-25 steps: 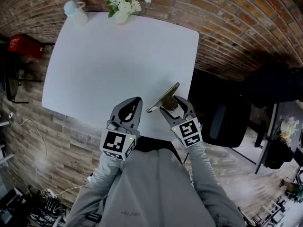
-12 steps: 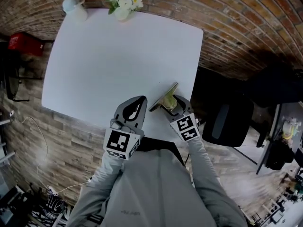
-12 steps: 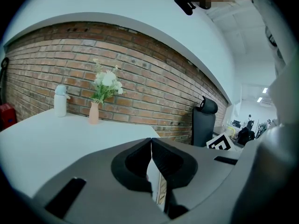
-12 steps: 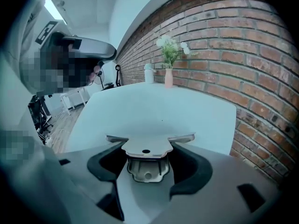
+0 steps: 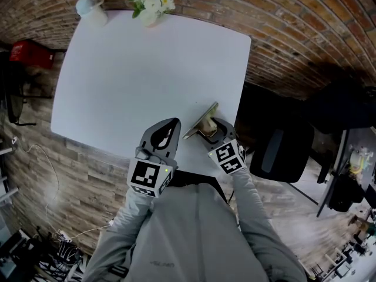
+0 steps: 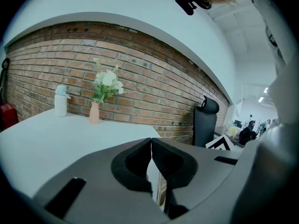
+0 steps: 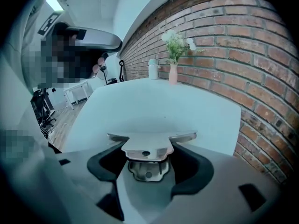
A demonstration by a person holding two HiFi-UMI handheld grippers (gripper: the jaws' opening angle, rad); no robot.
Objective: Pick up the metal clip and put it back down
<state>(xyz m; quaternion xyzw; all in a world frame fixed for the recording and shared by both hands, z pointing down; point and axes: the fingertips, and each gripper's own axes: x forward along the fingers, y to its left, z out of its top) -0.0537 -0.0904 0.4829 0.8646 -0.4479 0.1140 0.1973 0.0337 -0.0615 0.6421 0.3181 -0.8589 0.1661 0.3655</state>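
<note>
My right gripper [image 5: 210, 129] is shut on the metal clip [image 5: 200, 121], a flat silver clip with a wide mouth. It sits low over the white table [image 5: 147, 69], near the front right edge; whether the clip touches the top I cannot tell. In the right gripper view the clip [image 7: 147, 146] lies between the jaws of the right gripper [image 7: 148, 158], wide edge pointing out over the table. To the left, my left gripper [image 5: 167, 129] is shut on nothing, and in its own view the left gripper [image 6: 152, 146] shows its jaws pressed together.
A vase of white flowers [image 5: 150, 6] and a white bottle [image 5: 91, 10] stand at the table's far edge. A black office chair [image 5: 276, 151] is right of the table by the brick wall [image 5: 294, 28]. A red object [image 5: 26, 54] lies on the floor at left.
My right gripper, still holding the clip, has drawn slightly back toward the person and a little left. The left gripper has hardly moved.
</note>
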